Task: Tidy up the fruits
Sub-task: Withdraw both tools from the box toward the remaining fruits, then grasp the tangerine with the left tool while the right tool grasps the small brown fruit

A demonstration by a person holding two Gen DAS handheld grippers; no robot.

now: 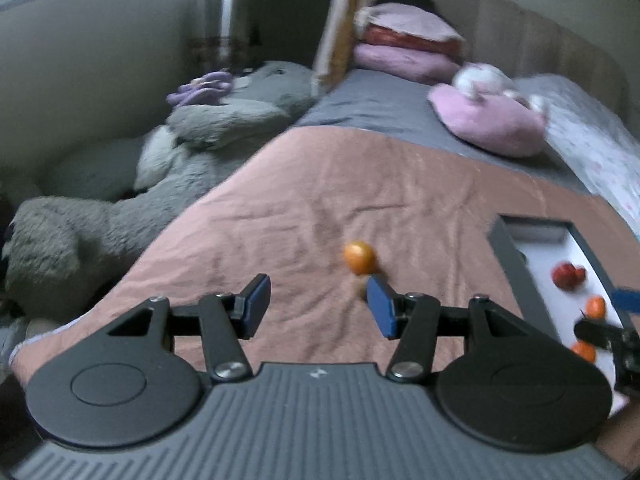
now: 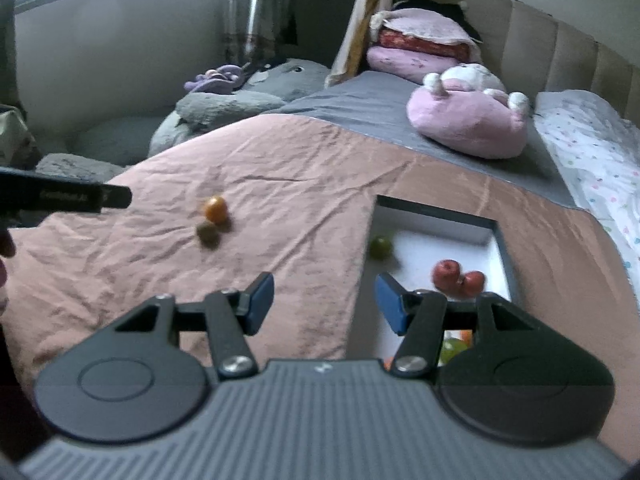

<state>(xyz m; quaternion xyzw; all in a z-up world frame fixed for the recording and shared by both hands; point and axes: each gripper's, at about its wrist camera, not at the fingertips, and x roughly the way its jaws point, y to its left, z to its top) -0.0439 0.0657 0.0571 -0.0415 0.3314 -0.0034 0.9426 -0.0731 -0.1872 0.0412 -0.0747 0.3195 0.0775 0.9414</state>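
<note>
Left gripper [image 1: 318,306] tilts down, fingers parted, near orange [image 1: 360,257].

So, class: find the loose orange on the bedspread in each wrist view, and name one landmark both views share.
Left wrist: orange at centre, just beyond the right blue pad.
Right wrist: orange left of centre, touching a brownish fruit.
Shared landmark: the pink plush on the grey sheet.

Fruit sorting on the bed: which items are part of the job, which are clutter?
Job:
- small round orange fruit on the pink blanket
- brownish-green fruit beside it
- dark-rimmed white box
- red apples in box
- green fruit in box

Clutter:
- pink plush toy
- grey plush bear
- stacked pink pillows
</note>
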